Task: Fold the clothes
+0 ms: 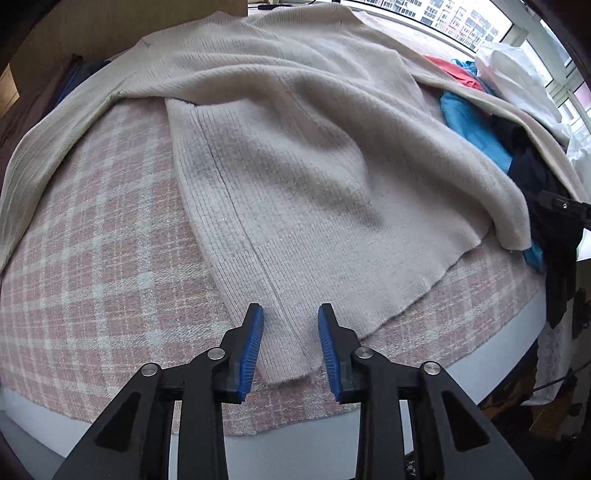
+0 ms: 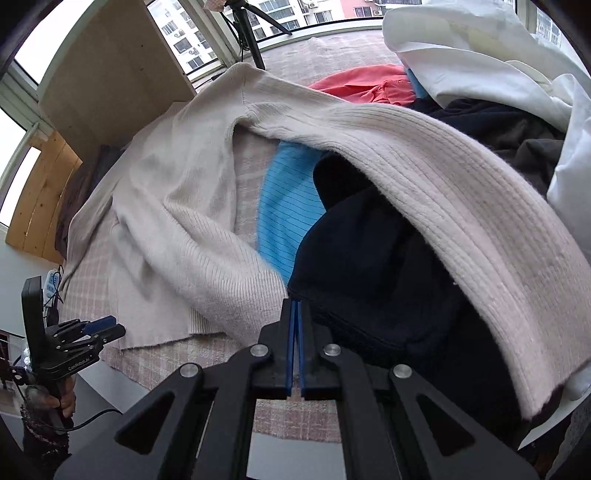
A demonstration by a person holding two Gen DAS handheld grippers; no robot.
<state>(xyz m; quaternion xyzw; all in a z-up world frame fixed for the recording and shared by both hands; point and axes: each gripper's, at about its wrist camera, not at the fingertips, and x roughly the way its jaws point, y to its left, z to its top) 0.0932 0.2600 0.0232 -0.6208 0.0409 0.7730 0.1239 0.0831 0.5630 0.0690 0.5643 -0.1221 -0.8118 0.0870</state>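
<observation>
My cream sweater (image 1: 295, 155) fills the frame's centre on the checked cover (image 1: 92, 240), one side folded over, sleeves still loose. Left gripper (image 1: 290, 350) is spread at the hem; right gripper (image 2: 295, 347) is pressed together, empty. Open room lower left (clothes pile (image 2: 369, 258) crowds the right).

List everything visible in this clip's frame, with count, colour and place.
sweater: 1, cream, spread across the bed, one sleeve over the pile
bed cover: 1, pink plaid, under the sweater
blue garment: 1, in the pile beside the sweater
dark garment: 1, navy, under the sleeve
coral garment: 1, far side of the pile
white garment: 1, top of the pile
tripod: 1, black, by the window
left gripper: jaws open over the hem
right gripper: jaws shut, empty
</observation>
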